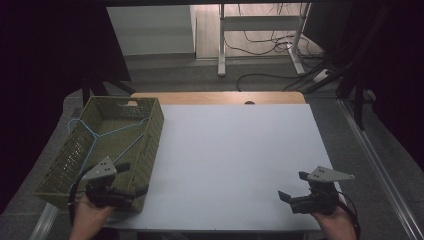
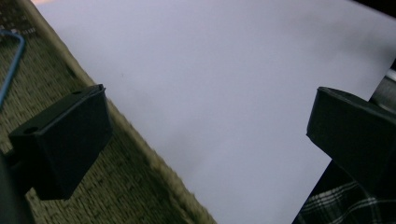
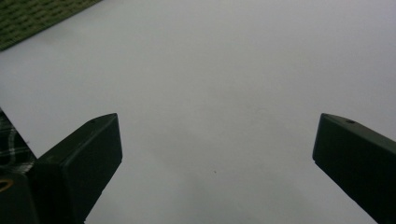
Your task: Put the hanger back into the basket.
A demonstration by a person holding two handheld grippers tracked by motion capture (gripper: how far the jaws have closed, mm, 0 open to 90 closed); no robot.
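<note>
one green basket [image 1: 150, 131] sits on the left of the white table [image 1: 235, 160], with one blue hanger [image 1: 107, 134] lying inside it. two tongs: the left tongs [image 1: 132, 179] gape wide over the basket's near corner, empty; the right tongs [image 1: 294, 186] hang wide and empty above the table's right.

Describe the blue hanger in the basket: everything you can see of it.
The hanger is a thin, light blue clothes hanger that looks like coated wire, triangular with a hook at one end. It lies flat inside the olive green woven basket at the table's left edge, its hook toward the basket's far left corner and its long bar toward the near end. It rests on the basket's floor. The left gripper hovers at the basket's near right corner, jaws open, apart from the hanger. A bent blue stretch of it shows in the left gripper view.
</note>
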